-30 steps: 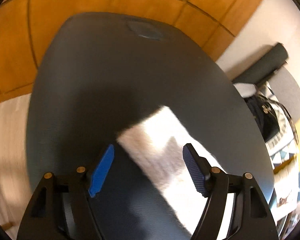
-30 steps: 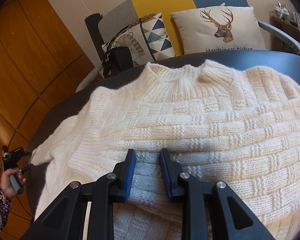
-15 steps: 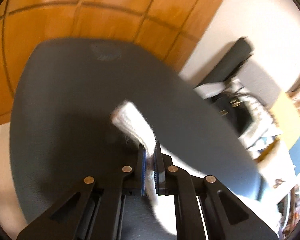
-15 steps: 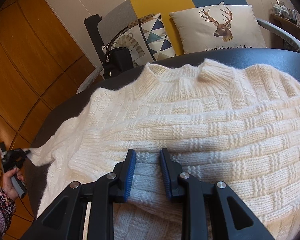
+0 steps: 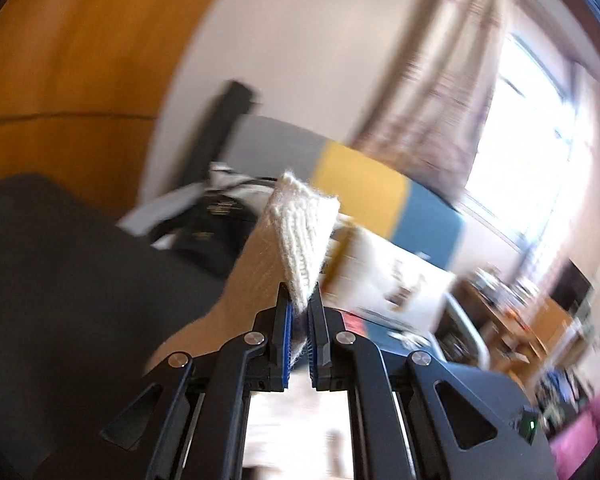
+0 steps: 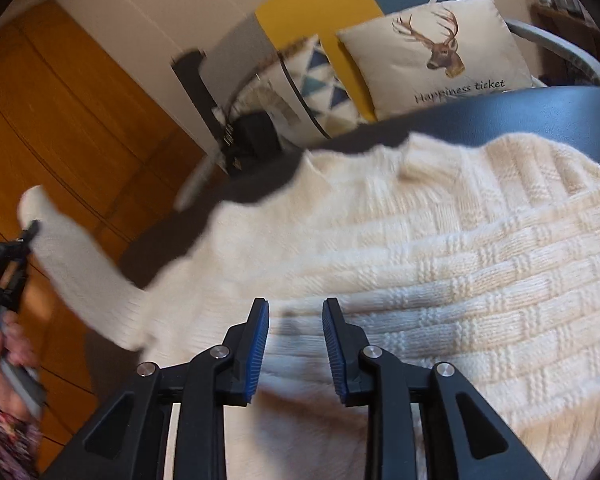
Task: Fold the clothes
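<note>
A cream knitted sweater (image 6: 460, 260) lies spread on the dark round table (image 6: 560, 116), collar towards the sofa. My left gripper (image 5: 299, 292) is shut on the sleeve cuff (image 5: 304, 232), which sticks up between its blue pads. In the right wrist view that sleeve (image 6: 72, 264) hangs lifted off the table at the left, pulled up by the left gripper (image 6: 34, 226) in a person's hand (image 6: 4, 348). My right gripper (image 6: 296, 306) sits at the sweater's lower edge. Its jaws are opening slightly, with a fold of the knit still between the pads.
Behind the table stands a sofa with a deer cushion (image 6: 440, 48), a triangle-patterned cushion (image 6: 316, 84) and a black bag (image 6: 252, 136). Orange wooden panelling (image 6: 60, 120) fills the left side. A bright window (image 5: 540, 120) and cluttered furniture show at the right of the blurred left wrist view.
The left gripper closed on the sleeve cuff, then swung up and over towards the sofa side, lifting the sleeve off the table. The right gripper rose a little and its jaws spread slightly.
</note>
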A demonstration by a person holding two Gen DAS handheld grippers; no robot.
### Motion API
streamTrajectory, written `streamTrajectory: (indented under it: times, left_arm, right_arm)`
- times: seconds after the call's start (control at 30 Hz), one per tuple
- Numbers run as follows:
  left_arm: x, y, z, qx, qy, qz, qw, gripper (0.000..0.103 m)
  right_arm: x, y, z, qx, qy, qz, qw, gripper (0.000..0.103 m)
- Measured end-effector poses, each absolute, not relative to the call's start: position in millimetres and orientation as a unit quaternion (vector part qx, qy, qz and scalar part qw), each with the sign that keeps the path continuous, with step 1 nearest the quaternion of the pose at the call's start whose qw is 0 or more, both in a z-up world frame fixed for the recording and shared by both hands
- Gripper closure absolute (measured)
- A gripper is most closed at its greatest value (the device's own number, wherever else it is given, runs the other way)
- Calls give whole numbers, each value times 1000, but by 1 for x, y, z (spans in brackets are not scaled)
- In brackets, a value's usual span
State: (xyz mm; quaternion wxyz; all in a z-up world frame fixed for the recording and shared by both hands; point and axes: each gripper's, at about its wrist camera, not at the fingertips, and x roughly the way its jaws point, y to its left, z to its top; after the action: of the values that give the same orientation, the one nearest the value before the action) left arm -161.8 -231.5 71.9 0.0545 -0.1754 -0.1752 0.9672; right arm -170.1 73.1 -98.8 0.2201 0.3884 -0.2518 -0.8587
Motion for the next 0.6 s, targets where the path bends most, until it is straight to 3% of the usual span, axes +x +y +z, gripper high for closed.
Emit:
streamTrajectory:
  times: [0.27,0.6]
  left_arm:
    - [-158,-97,58,-221,-116,952,179,97]
    - [-165,16,-19,-311,-47,924,217,97]
  right_arm:
    - [-133,133,-100,367,-313,-855,193,73]
    - [-111,215,-135,356,-416,-826,134,72]
